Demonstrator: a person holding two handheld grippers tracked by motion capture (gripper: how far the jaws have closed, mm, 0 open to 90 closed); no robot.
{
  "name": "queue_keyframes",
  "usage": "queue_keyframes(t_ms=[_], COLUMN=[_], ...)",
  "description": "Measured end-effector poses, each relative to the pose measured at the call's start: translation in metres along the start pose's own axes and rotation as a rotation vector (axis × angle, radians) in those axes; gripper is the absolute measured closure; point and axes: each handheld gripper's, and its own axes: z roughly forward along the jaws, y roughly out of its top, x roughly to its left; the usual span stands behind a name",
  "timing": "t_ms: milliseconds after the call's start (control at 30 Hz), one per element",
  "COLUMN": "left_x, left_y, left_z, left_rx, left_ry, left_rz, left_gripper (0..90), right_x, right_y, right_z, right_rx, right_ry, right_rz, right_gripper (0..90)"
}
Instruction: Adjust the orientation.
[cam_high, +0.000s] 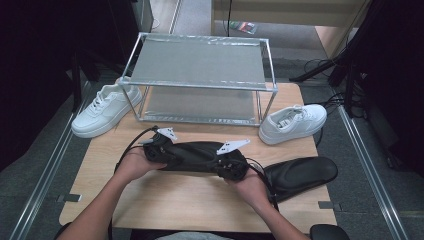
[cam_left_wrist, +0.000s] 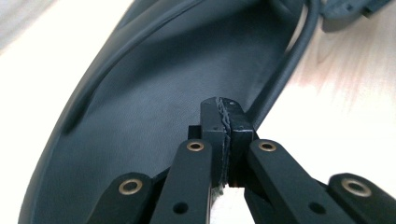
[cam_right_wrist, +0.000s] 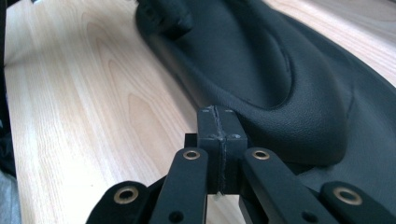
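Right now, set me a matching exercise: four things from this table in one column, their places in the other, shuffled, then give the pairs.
Things:
1. left white sneaker
2. right white sneaker
3. metal rack
4. black insole near the table's right edge

Places:
A. at the middle of the table's far side
B. lying flat beside the right hand
C. at the rack's left foot, hanging over the table's left edge
D. standing off the rack's right front corner

Pairs: 1-C, 2-D, 3-A, 4-B
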Motion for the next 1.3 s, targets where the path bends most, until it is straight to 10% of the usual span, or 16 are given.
queue_keyframes(t_ms=[200, 1300], left_x=[-0.011, -0.060], left_y=[0.000, 0.016], left_z=[0.003, 0.031], left_rx=[-0.028, -0.064], left_ry=[-0.064, -0.034], left_rz=[-0.017, -0.027], left_gripper=[89.5, 88.4], right_x=[-0.007, -0.022], right_y=[0.005, 0.017], right_z=[-0.002, 0.002], right_rx=[-0.007, -0.017], right_ry=[-0.010, -0.077], right_rz=[0.018, 0.057], right_gripper=[90.0, 90.0])
